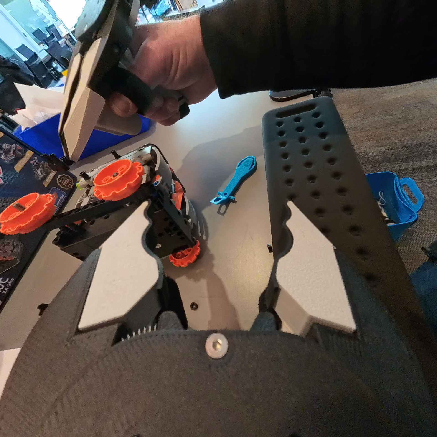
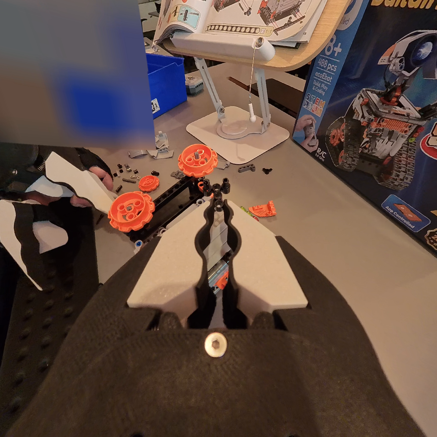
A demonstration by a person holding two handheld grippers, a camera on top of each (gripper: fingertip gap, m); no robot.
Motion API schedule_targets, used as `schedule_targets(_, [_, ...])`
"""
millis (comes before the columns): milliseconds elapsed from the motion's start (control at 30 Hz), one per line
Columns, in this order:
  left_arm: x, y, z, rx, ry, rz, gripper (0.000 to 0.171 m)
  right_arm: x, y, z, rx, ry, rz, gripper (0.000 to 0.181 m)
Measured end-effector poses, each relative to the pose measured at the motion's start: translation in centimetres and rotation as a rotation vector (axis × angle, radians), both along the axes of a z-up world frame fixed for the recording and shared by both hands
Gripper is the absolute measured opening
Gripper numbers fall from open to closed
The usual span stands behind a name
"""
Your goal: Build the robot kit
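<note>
Resting on the grey table point(image 2: 331, 236), the black toy chassis point(image 2: 172, 201) points its long axis away; the right gripper point(image 2: 218, 207) pinches a black connector piece point(image 2: 216, 189) at its near end, while the left gripper point(image 1: 212, 236) gapes wide beside it.

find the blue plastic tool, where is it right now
In the left wrist view the blue plastic tool lies flat on the grey table, just right of the black brick model, ahead between the open left claw's fingers.
</note>
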State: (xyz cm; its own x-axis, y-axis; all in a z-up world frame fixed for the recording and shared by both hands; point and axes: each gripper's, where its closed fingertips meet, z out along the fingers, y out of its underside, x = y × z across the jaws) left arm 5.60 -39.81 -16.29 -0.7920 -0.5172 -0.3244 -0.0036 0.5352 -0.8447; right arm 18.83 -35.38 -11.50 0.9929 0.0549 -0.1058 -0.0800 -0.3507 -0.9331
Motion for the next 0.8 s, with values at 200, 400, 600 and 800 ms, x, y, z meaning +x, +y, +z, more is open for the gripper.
schedule_targets(200, [0.0, -0.1, 1.5, -0.068, -0.037, -0.006, 0.1, 0.1, -0.3, 0.2, 0.017, 0.002, 0.0, 0.004])
schedule_targets(400, [0.8, 0.3, 0.9, -0.067, -0.004, 0.021, 0.104, 0.3, -0.5, 0.2, 0.021, 0.003, 0.002, 0.004])
schedule_targets(600, [0.9, -0.1, 0.7, -0.048, -0.008, 0.013, 0.104, 0.5, -0.7, 0.2, 0.02, -0.001, 0.002, 0.004])
schedule_targets(800, [1.5, 0.6, 1.0, -0.093, 0.012, 0.033, 0.104, 0.6, -0.7, 0.3, 0.034, 0.003, 0.004, 0.004])
